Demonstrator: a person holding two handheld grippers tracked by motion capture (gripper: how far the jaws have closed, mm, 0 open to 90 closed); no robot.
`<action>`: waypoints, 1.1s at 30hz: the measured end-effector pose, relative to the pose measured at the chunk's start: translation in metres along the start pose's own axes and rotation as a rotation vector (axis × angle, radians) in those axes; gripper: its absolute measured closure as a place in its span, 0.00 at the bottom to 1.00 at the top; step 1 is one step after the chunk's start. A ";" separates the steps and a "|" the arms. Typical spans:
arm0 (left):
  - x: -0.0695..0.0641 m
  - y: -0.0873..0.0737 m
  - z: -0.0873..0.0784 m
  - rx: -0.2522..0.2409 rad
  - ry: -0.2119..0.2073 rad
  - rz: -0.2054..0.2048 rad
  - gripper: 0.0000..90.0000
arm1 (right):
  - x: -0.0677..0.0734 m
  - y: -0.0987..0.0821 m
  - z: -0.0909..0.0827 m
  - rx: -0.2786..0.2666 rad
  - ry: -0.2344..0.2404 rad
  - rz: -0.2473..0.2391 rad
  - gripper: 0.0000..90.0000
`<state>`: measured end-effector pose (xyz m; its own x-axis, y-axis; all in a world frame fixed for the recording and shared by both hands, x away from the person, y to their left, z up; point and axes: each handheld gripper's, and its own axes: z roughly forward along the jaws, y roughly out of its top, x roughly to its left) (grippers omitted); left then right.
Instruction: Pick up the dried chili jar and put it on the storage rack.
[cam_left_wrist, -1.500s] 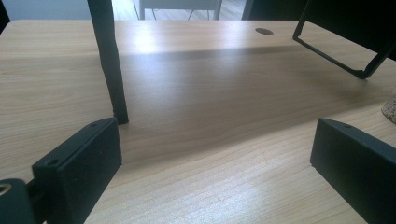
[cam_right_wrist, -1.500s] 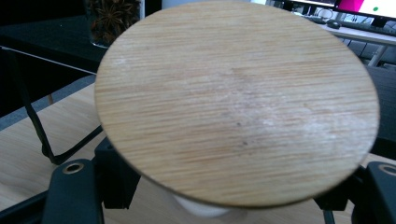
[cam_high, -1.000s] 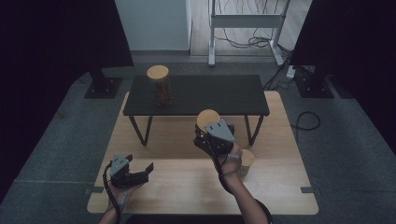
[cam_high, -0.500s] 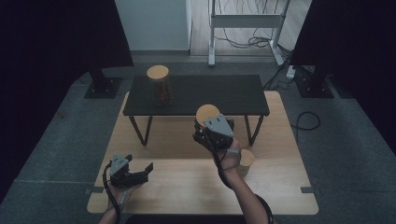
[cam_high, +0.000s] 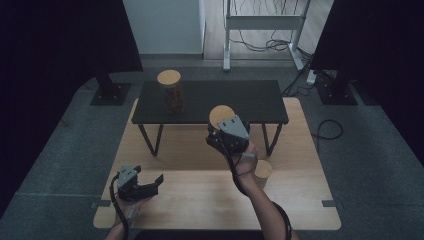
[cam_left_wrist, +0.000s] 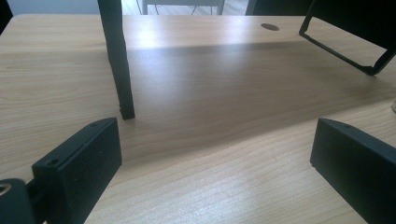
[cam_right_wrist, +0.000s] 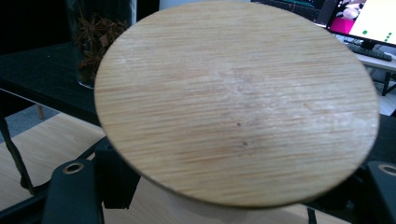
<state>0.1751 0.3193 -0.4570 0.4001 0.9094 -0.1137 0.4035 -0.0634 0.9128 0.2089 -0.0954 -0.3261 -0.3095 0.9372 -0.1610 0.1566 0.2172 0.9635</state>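
Round bamboo-lidded jar gripped between jaws of right gripper, lifted clear of light wooden table, close in front of black low bench. Lid disc seen tilted toward camera in right gripper view, just beyond jaws; jaws clamped on body beneath lid, body itself mostly hidden. Right hand wrapped around handle, cable trailing down forearm.

Second glass jar with bamboo lid and dark star-shaped contents upright on bench top, well apart from held jar, up and to left of right gripper. Same jar visible behind lid edge in right gripper view.

Third small bamboo-lidded jar on table, just beside right wrist, below and to right of right gripper.

Left gripper low over table near edge, jaws spread wide, nothing between. Black bench leg ahead of left jaw in left gripper view.
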 end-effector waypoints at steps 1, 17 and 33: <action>0.000 0.000 0.000 -0.001 0.000 -0.001 0.02 | 0.000 0.001 0.001 0.000 -0.001 -0.003 0.28; 0.000 0.000 0.000 -0.002 0.002 0.001 0.02 | -0.001 0.013 0.009 -0.010 -0.013 -0.015 0.28; 0.000 0.000 0.000 -0.002 -0.007 -0.003 0.02 | -0.002 0.019 0.023 0.003 -0.024 -0.021 0.28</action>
<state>0.1752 0.3197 -0.4569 0.4042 0.9068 -0.1192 0.4028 -0.0595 0.9134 0.2339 -0.0874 -0.3125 -0.2906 0.9385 -0.1866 0.1529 0.2381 0.9591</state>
